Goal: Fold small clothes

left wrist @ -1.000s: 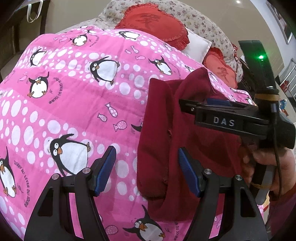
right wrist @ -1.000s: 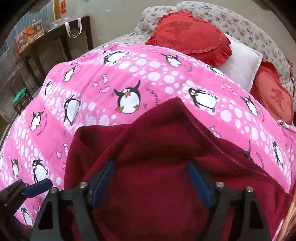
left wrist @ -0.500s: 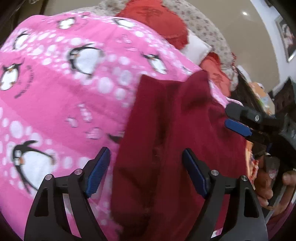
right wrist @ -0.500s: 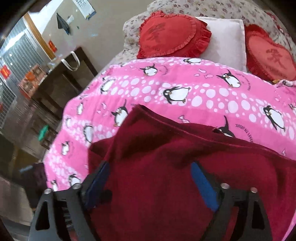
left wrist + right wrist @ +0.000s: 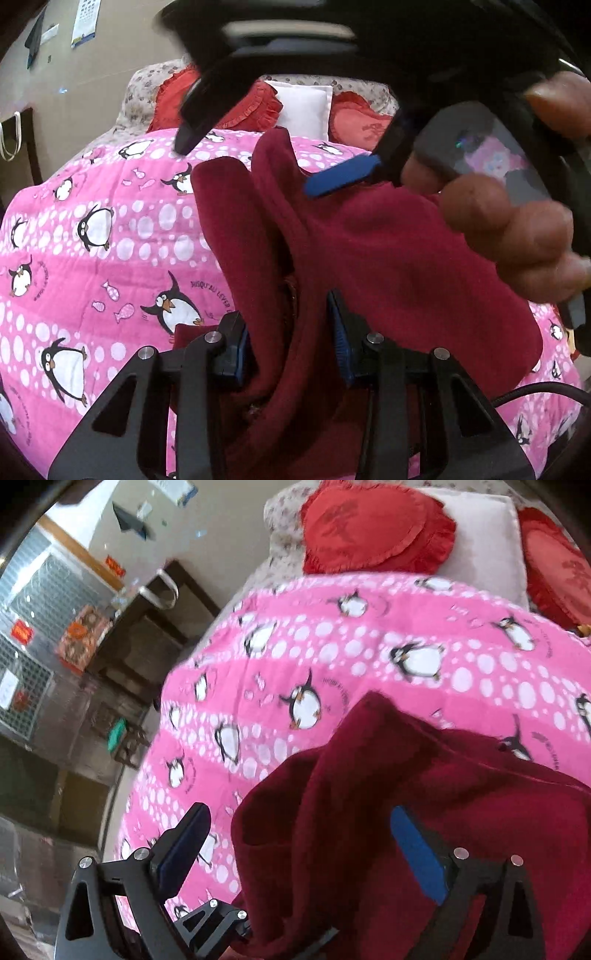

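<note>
One maroon garment (image 5: 388, 240), two grippers, two red heart cushions and one white pillow (image 5: 303, 107) behind the penguin blanket (image 5: 92, 221).

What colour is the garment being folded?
Dark red, plain; the garment shows best in the left wrist view.

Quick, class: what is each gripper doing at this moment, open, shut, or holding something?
Left gripper: shut on the dark red garment, bunched between its pads.
Right gripper: open; the garment drapes across its fingers, ungripped.
</note>
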The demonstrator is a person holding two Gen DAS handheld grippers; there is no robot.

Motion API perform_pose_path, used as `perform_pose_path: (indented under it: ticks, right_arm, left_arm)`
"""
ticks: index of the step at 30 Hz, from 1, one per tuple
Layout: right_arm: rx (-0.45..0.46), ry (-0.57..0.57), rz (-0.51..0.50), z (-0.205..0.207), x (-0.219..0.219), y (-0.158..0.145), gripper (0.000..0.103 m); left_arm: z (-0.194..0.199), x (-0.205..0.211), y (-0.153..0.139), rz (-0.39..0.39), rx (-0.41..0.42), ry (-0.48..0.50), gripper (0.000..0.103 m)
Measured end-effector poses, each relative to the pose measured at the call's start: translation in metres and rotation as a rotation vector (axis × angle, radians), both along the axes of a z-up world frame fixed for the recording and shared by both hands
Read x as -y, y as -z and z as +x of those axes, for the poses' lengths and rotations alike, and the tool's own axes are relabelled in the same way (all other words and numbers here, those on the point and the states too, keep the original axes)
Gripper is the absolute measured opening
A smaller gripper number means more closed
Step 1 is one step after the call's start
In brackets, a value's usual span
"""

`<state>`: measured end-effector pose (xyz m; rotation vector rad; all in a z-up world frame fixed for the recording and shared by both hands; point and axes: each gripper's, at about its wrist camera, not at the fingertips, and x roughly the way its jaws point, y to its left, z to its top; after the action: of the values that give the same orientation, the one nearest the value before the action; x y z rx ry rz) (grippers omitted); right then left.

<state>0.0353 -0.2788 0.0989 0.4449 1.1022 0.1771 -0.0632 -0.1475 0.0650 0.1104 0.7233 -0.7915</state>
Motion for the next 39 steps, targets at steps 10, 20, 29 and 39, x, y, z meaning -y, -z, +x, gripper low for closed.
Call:
perform_pose_path:
  ticks: [10,20,29,39]
  right_arm:
    - [-0.079,-0.098,-0.206,-0.002,-0.023,0.03,0.029]
    - [-0.01,-0.041,-0.112,-0.022,0.004,0.03,0.019]
    - [0.071,-0.026,-0.173,-0.044,0.016,0.006,0.014]
    - [0.18,0.074,-0.263,-0.104,0.09,-0.059,0.013]
  left_arm:
    - [-0.013,-0.017,-0.005,0.01,-0.012,-0.003,0.041]
    - [0.002,-0.049,0.012,-0.073,-0.13,-0.119,0.079]
    - [-0.015,-0.038,-0.019,-0.082,-0.119,-0.046,0.039]
    - [-0.059,0.053,-0.079,-0.138,-0.103,0.221,0.035]
